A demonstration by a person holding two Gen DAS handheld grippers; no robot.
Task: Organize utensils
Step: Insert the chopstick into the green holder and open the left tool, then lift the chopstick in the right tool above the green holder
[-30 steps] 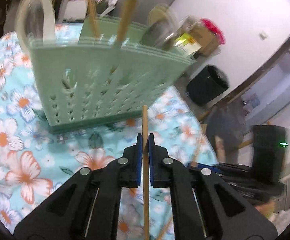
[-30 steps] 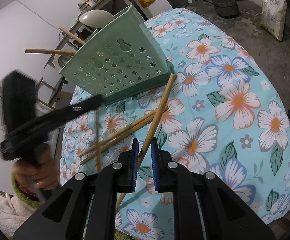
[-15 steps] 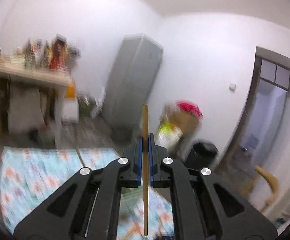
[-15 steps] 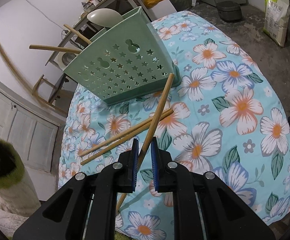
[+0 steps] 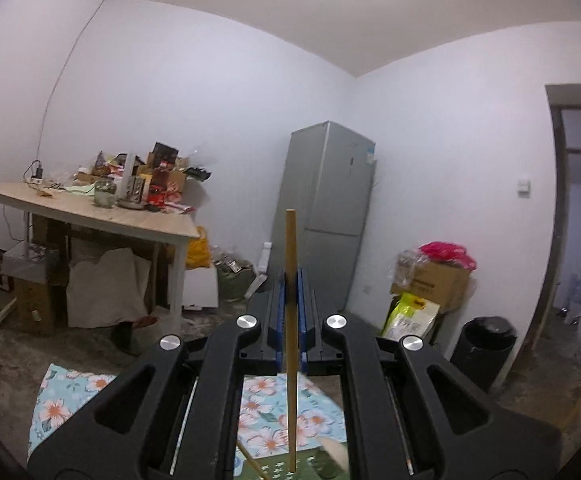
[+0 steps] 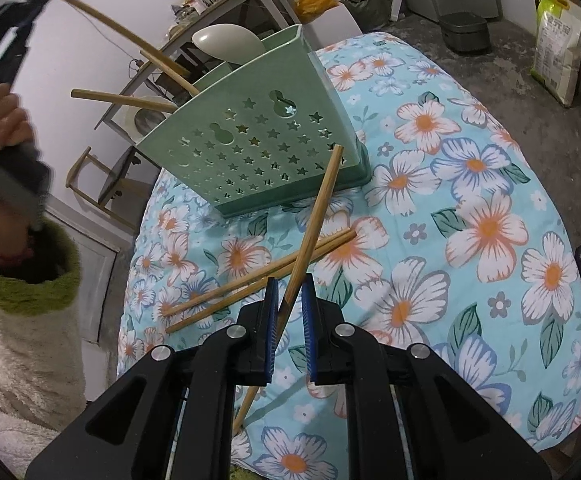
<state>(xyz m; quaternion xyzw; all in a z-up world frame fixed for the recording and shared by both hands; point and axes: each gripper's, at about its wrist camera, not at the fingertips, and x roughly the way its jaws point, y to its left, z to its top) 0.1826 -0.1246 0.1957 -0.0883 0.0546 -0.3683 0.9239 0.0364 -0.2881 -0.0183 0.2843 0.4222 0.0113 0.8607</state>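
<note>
Now left gripper [image 5: 290,280] (gripping chopstick [image 5: 290,240]) has risen above the basket [image 6: 266,136].

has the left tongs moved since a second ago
Yes. The left tongs, shut on a chopstick, have risen and tipped up: the green holder that filled their view is gone, and they now face the fridge across the room.

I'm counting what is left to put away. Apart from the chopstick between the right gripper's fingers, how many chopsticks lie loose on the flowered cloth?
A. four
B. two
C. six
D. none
B: in the right wrist view, two chopsticks lie side by side on the flowered cloth, crossed by the one in the right gripper; the others stand in the green holder.
</note>
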